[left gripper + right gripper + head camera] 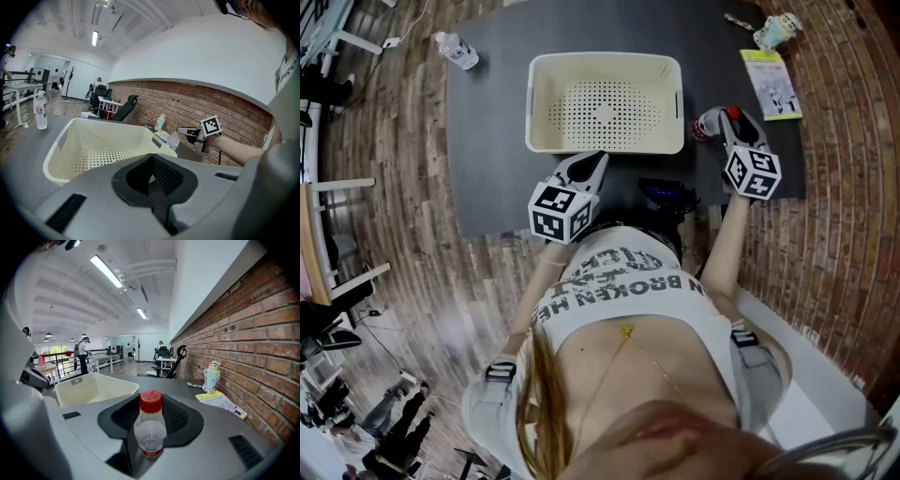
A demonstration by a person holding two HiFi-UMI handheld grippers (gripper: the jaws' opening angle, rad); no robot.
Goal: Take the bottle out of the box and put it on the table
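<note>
One dark table (487,141), frame centre. Cream perforated basket (606,58) on it, upper middle, its floor showing whole. Left gripper (589,164) below basket, jaws pressed together. Right gripper (715,124) right of basket, pinching red-capped bottle (150,425) outside basket.

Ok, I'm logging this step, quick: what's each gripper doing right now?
Left gripper: closed, nothing between its jaws.
Right gripper: closed on the red-capped bottle.
</note>
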